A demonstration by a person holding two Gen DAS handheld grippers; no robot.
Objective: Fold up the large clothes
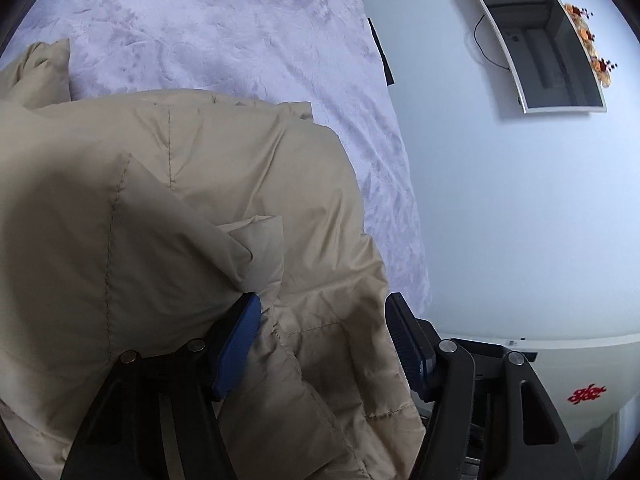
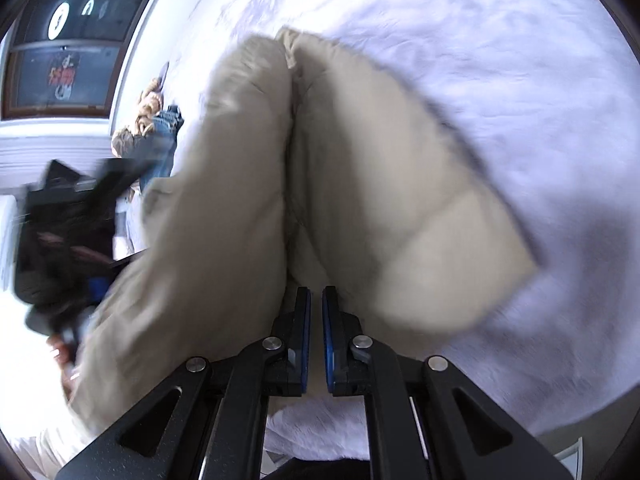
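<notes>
Left claw (image 1: pixel 324 344) astride beige jacket (image 1: pixel 168 200)

Bare bedspread (image 1: pixel 224 28) beyond the bulky beige jacket (image 1: pixel 160 200).

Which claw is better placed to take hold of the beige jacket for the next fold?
Probably the left claw: its jaws stand open with the beige jacket lying between them. The right claw is nearly closed, with no cloth in its narrow gap.

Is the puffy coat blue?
No, the coat is tan; only the blanket under it looks pale purple.
</notes>
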